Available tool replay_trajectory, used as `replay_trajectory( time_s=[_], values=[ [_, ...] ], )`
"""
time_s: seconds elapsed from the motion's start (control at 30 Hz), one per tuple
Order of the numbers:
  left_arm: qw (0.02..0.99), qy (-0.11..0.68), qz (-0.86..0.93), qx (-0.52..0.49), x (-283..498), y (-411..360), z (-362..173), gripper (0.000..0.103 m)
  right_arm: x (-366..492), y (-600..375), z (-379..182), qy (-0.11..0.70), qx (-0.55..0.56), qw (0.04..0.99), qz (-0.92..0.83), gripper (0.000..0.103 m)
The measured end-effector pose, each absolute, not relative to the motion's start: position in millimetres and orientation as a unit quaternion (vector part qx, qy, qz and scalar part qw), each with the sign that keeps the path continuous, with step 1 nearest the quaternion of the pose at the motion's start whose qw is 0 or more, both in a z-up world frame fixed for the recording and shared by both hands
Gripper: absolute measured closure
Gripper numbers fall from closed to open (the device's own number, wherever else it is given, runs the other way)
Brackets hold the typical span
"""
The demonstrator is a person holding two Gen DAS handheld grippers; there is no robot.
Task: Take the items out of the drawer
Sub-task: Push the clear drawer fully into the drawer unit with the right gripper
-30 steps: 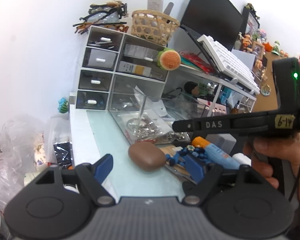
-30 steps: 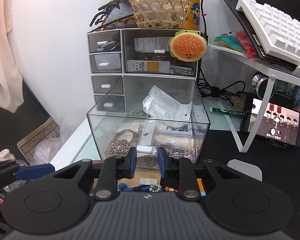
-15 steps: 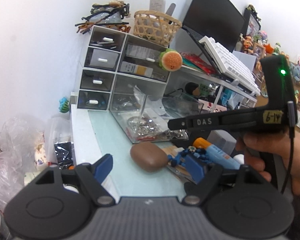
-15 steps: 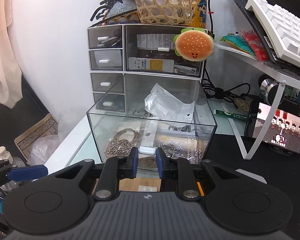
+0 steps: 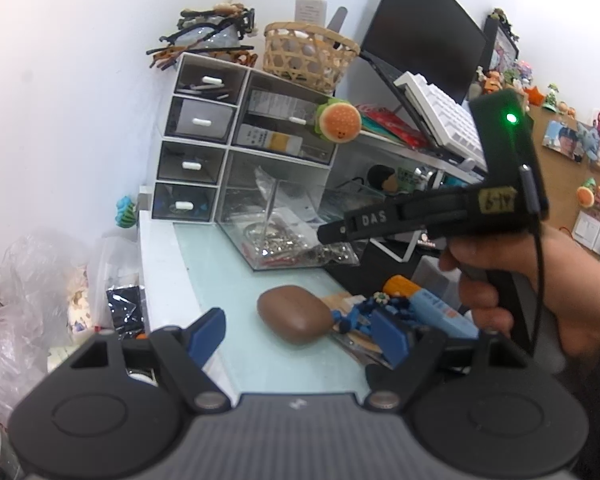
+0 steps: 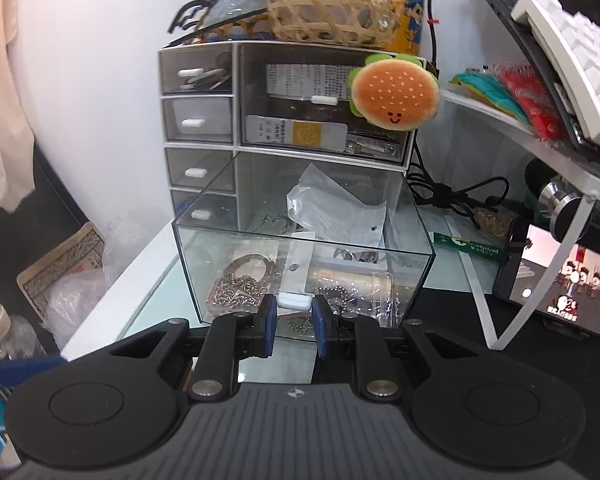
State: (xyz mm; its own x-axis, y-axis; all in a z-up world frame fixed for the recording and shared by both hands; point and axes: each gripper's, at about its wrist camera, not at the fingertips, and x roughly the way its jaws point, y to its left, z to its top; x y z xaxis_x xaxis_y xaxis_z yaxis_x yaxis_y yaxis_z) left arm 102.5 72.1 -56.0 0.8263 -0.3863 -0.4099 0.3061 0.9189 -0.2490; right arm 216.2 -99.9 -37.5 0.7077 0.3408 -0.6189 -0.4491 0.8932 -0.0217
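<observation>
A clear drawer (image 6: 410,276) is pulled far out of a white drawer cabinet (image 6: 236,140). It holds metal chains (image 6: 240,288), a crumpled plastic bag (image 6: 336,212) and small packets. My right gripper (image 6: 294,325) is at the drawer's front, its blue pads on either side of the white handle (image 6: 294,301). In the left wrist view the right gripper's nose (image 5: 340,232) is at the drawer (image 5: 284,236). My left gripper (image 5: 296,332) is open and empty, low above the desk near a brown case (image 5: 294,314).
A burger plush (image 6: 394,96) hangs on the cabinet, a wicker basket (image 6: 332,4) stands on top. A white shelf with a keyboard (image 6: 568,56) and a phone (image 6: 560,280) are to the right. Blue toys and a tube (image 5: 428,308) lie by the brown case. Plastic bags (image 5: 32,280) sit left.
The right gripper has moved closer to the cabinet with the drawer's handle between its pads. The left gripper has barely moved.
</observation>
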Motion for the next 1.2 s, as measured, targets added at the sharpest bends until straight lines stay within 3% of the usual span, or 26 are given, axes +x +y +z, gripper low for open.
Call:
replay_trajectory(
  time_s=[1.2],
  values=[
    [0.951, 0.231, -0.188, -0.09, 105.0, 74.0, -56.0, 0.021, 296.4, -75.9, -33.7, 0.345, -0.093, 0.909, 0.217, 0.081]
  ],
)
